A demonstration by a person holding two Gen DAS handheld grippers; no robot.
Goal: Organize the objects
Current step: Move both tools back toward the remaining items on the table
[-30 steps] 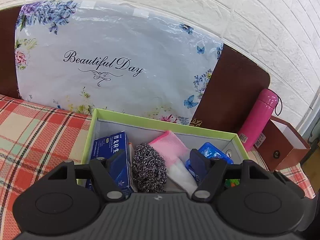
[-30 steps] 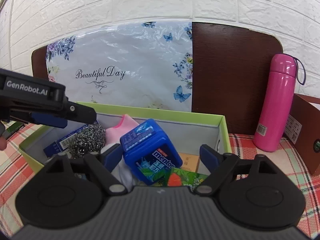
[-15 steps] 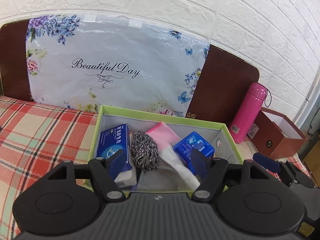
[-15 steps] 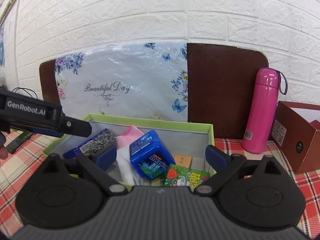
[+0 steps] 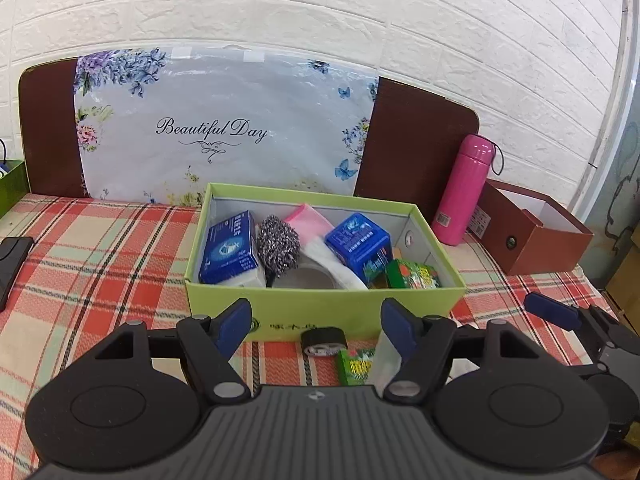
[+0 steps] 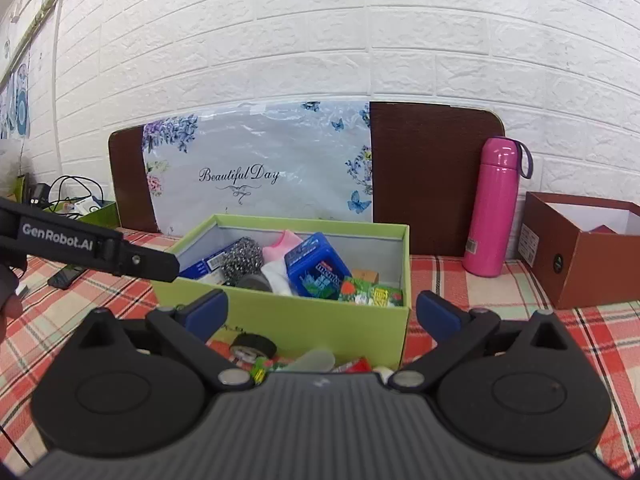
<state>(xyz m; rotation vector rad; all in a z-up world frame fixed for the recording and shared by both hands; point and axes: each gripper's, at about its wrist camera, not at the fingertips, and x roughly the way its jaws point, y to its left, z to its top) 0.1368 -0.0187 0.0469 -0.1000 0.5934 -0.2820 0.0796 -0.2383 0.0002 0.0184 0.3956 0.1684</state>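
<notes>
Green cardboard forms the box [image 5: 320, 304] sitting at the centre of the left wrist view, on the red plaid cloth [image 5: 100, 248]. Inside it, from left to right, lie a blue tissue pack [image 5: 230, 246], a steel wool scourer [image 5: 278, 246], a pink and white cloth [image 5: 320, 236], a blue mint tub [image 5: 358, 242] and a green packet [image 5: 414, 274]; a grey tape roll [image 5: 302, 279] shows below the scourer.

Outside the box, just in front of its near wall in the lower middle of that frame, sit a black tape roll [image 5: 324, 341], a small green packet [image 5: 356, 366] and a pale plastic piece [image 5: 386, 354]. These look like the things not yet put away.

Both tools are spread wide and hold nothing: the left gripper [image 5: 316, 326] hangs over the loose items, and the right gripper [image 6: 320, 314] faces the box's near wall from a little further right. So the step in hand looks like choosing the next loose item. My guess is that the next move calls for lowering one gripper onto the black tape roll, straddling it with the fingers, closing, then lifting over the green wall into a free gap.

At the right of the frame stand a pink bottle [image 5: 464, 190] and a brown box [image 5: 536, 236], well apart from the work.
</notes>
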